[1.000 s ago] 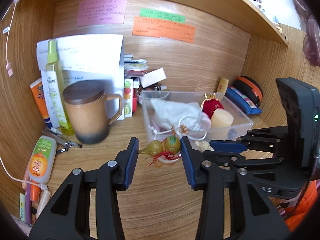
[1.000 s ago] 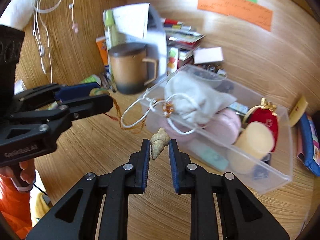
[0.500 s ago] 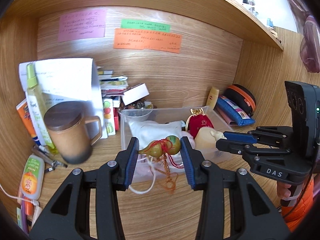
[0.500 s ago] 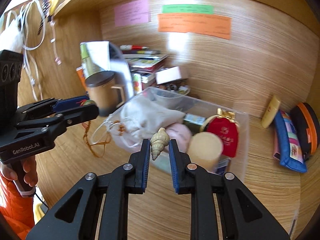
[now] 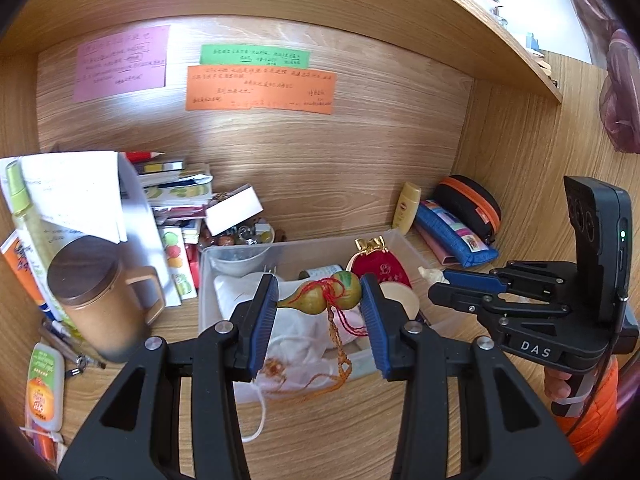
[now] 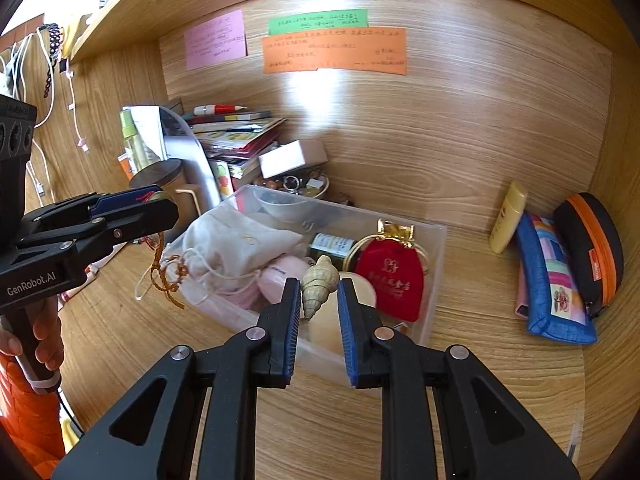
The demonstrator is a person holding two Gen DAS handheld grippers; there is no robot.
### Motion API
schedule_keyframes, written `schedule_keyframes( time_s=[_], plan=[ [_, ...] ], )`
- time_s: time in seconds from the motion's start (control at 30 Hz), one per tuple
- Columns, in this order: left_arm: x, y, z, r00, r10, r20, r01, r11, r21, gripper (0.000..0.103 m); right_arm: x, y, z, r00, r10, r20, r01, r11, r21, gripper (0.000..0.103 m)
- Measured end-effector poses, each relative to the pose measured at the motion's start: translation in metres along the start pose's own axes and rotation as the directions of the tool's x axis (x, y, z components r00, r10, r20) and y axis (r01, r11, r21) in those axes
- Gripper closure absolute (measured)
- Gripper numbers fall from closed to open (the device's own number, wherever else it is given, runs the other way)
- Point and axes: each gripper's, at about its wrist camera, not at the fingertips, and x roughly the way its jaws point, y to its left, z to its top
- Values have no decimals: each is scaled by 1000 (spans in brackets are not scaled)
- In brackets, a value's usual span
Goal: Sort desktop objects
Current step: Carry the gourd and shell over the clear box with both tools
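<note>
Two grippers, both loaded over the clear bin [image 6: 434, 280]: left gripper [image 5: 320, 300] clamps a gourd charm [image 5: 324, 296] crosswise, right gripper [image 6: 318, 300] pinches a shell [image 6: 316, 286] upright. Risk, as judged: the charm's tassel [image 5: 336, 344] trails at 6 o'clock over the bin's near wall and could snag there or on the white pouch's [image 6: 228, 240] drawstring; the shell, held by its narrow waist, may slip. Bin holds white pouch, red pouch [image 6: 390, 276] at 3 o'clock, small bottle [image 6: 332, 245], pink case [image 6: 276, 276], cream round item [image 5: 400, 300].
</note>
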Motion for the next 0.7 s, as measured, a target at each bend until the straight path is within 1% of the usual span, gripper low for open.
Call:
schedule_keyframes(
  time_s=[0.37,0.7],
  plan=[
    [28,-11,24,1000,-30,-6,30,999,23,61,2,-22,9,1000,-18,10,18,1000,12,86],
    [57,-17,12,995,-62,-78,64,998,17,61,13,-41,4,999,-43,-24,44,998,35,86]
  ],
)
